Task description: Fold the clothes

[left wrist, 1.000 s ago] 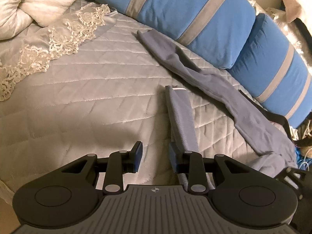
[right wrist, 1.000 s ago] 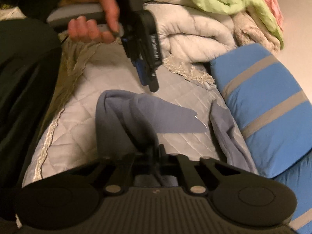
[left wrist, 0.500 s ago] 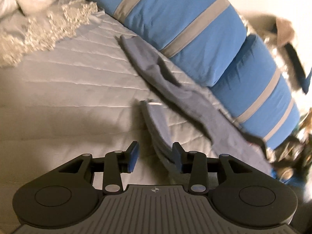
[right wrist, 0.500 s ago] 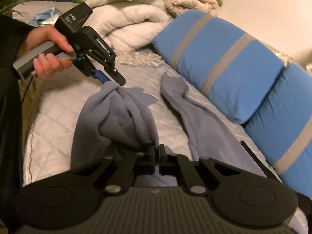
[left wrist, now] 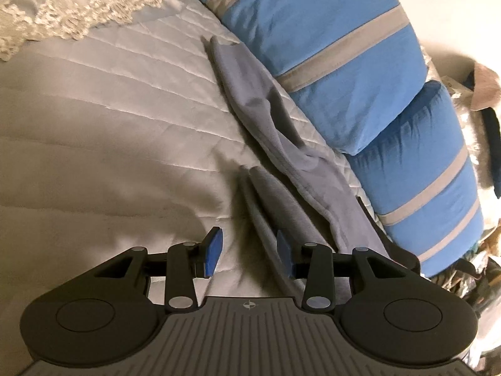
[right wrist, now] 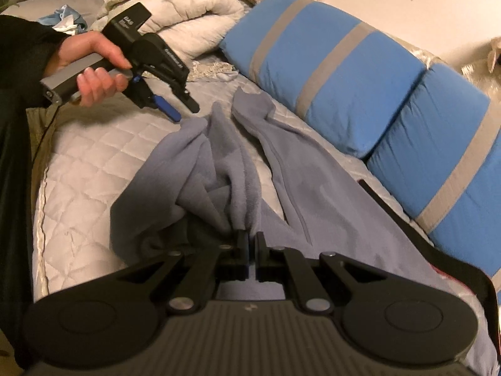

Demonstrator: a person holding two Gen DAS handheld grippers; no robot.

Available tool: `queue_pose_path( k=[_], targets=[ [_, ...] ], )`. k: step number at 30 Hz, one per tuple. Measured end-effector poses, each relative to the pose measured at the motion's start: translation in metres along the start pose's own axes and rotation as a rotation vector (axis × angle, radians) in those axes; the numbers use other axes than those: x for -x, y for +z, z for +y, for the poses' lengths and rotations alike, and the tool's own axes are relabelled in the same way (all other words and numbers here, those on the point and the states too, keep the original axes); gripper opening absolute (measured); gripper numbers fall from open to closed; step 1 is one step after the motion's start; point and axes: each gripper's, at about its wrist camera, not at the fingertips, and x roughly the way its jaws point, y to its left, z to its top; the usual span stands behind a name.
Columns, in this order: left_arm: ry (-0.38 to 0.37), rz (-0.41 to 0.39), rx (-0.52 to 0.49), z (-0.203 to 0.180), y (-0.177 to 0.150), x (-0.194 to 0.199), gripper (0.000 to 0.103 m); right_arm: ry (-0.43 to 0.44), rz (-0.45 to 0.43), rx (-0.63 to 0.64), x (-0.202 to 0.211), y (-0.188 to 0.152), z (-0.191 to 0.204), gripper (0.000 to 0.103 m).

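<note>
The fold has barely begun. The right gripper is clamped on a bunched fold of the grey-blue fleece garment, which sprawls ahead of its fingers. The left gripper stands part-open and empty, fleece beside its right finger.

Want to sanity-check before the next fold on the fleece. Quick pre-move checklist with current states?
1. Right gripper shut on the fleece: ok, a bunched fold sits between its pads.
2. Left gripper free: ok, jaws apart, nothing clamped; a fleece fold lies against its right pad.
3. Left gripper placed for a grab: cannot tell; from the right view its tips are just at the fleece edge, contact unclear.
4. Fleece flat: not ok, bunched at the middle, one long part strung out along the pillows.
5. Quilt bare for laying it down: ok on the left side.
</note>
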Motion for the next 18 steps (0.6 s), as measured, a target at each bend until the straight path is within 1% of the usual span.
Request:
queue_pose_path(
  k=[4, 7, 10, 11, 12, 13, 14, 15, 17, 18],
  targets=[
    [-0.009, 0.028, 0.013, -0.007, 0.006, -0.019, 0.037, -0.005, 0.005, -0.017, 0.0, -0.003, -0.003, 0.005],
    [-0.001, 0.056, 0.046, -0.008, 0.009, -0.035, 0.036, -0.005, 0.011, -0.022, -0.002, -0.004, -0.005, 0.005],
    [-0.02, 0.051, 0.099, -0.004, 0.012, -0.041, 0.034, -0.003, 0.014, -0.024, -0.004, -0.005, -0.004, 0.005],
    [-0.024, 0.051, 0.117, -0.003, 0.013, -0.043, 0.027, -0.002, 0.013, -0.022, -0.004, -0.005, -0.003, 0.005],
    [-0.021, 0.051, 0.132, -0.002, 0.013, -0.043, 0.008, -0.004, 0.006, -0.022, -0.004, -0.005, -0.002, 0.005],
    [-0.007, 0.052, 0.137, -0.001, 0.013, -0.044, 0.005, -0.008, -0.005, -0.022, -0.004, -0.005, -0.002, 0.009],
    [0.0, 0.042, 0.124, -0.001, 0.014, -0.041, 0.004, -0.012, -0.016, -0.023, -0.003, -0.005, -0.001, 0.03],
    [0.007, 0.031, 0.112, -0.001, 0.014, -0.039, 0.003, -0.017, -0.033, -0.022, -0.001, -0.005, 0.0, 0.035],
    [0.043, -0.012, 0.04, -0.007, 0.016, -0.026, 0.003, -0.03, -0.073, -0.02, 0.004, -0.004, 0.001, 0.072],
    [0.061, -0.033, 0.004, -0.01, 0.017, -0.019, 0.003, -0.03, -0.093, -0.02, 0.007, -0.003, 0.001, 0.077]
  ],
)
